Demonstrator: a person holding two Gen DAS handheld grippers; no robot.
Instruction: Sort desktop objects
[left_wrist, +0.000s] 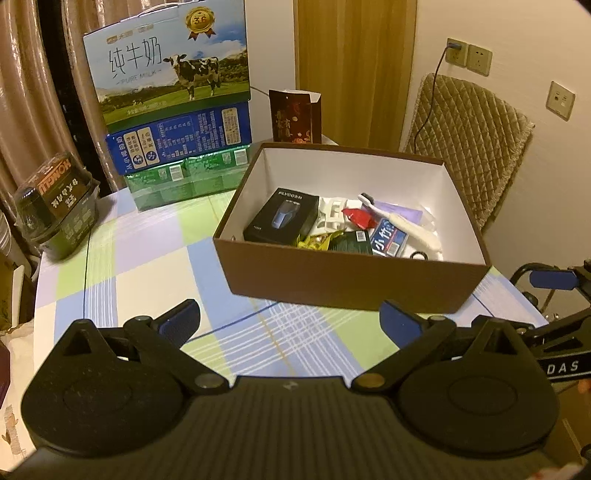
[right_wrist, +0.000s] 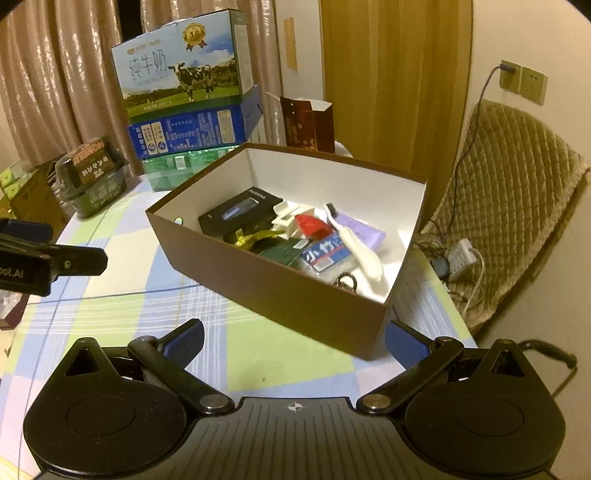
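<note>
Brown box (left_wrist: 343, 284), open-topped with a white interior, stands on the counter (left_wrist: 147, 258), which carries a checked cloth of blue, green and lilac. The box sits toward the right side of the counter, its near wall facing both cameras. Inside it lie the sorted desktop objects: a black shaver carton (left_wrist: 282, 219) at the left, a white plastic clip (left_wrist: 332, 216) beside it, a red wrapper (left_wrist: 356, 217), a white toothbrush (left_wrist: 399, 221) lying diagonally over a lilac tube (right_wrist: 360, 229), a blue-and-white packet (left_wrist: 389, 236), a dark green packet (left_wrist: 351, 242) and yellow-green wrappers (left_wrist: 317, 240) against the near wall. A small black ring (right_wrist: 347, 280) rests at the near right corner.

The counter surface near the box shows no loose objects.

Left hand-held gripper (left_wrist: 290, 321): fingers spread wide apart, nothing between them, held over the counter short of the box's near wall. Right hand-held gripper (right_wrist: 293, 341): fingers likewise wide apart and empty, close to the box's near right corner.

At the far left stands a stack of milk cartons (left_wrist: 173, 110), three high. A dark plastic-wrapped container (left_wrist: 59, 206) sits at the far left edge. A dark red paper bag (left_wrist: 295, 116) stands behind the box. A quilted chair (left_wrist: 469, 147) stands right of the counter.
</note>
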